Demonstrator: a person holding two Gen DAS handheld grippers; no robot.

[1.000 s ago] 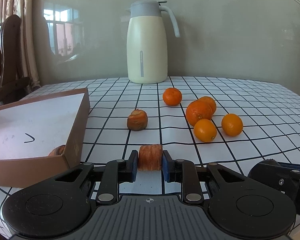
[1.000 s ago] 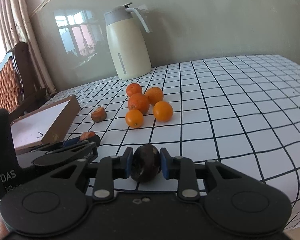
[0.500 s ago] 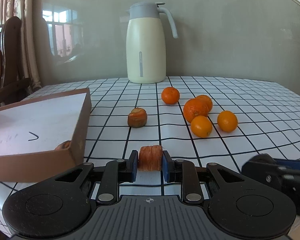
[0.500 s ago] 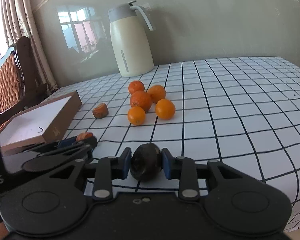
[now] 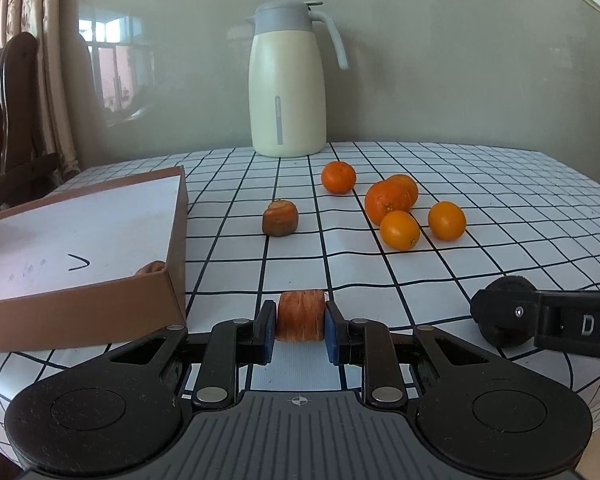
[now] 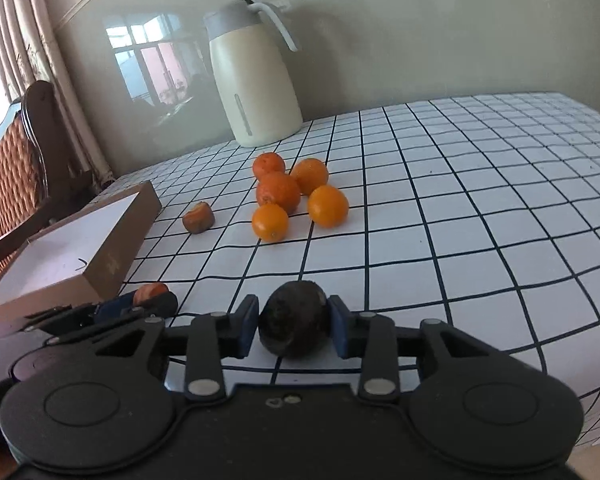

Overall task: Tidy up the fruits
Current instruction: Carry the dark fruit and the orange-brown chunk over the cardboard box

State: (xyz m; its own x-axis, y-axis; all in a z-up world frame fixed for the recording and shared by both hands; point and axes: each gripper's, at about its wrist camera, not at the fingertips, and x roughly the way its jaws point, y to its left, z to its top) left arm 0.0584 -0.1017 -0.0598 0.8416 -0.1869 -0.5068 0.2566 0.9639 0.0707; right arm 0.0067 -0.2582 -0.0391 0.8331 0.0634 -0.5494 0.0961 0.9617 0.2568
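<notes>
My left gripper (image 5: 300, 326) is shut on a shrivelled orange-brown fruit piece (image 5: 301, 314) near the table's front edge, right of a brown cardboard box (image 5: 80, 236). A bit of another fruit (image 5: 153, 267) shows inside the box at its near right corner. My right gripper (image 6: 293, 326) is shut on a dark, almost black round fruit (image 6: 292, 318). Several oranges (image 5: 392, 204) lie grouped mid-table; they also show in the right wrist view (image 6: 288, 196). A brown withered fruit (image 5: 280, 219) lies to their left.
A cream thermos jug (image 5: 287, 84) stands at the back of the checked tablecloth (image 5: 500, 200) against the wall. A wooden chair (image 5: 12, 120) stands at the far left. The right gripper's tip (image 5: 504, 310) shows at the right of the left wrist view.
Both grippers have drawn back slightly toward the table's front edge with their fruits still held. The right gripper has turned a little toward the right. Nothing on the table moved.
</notes>
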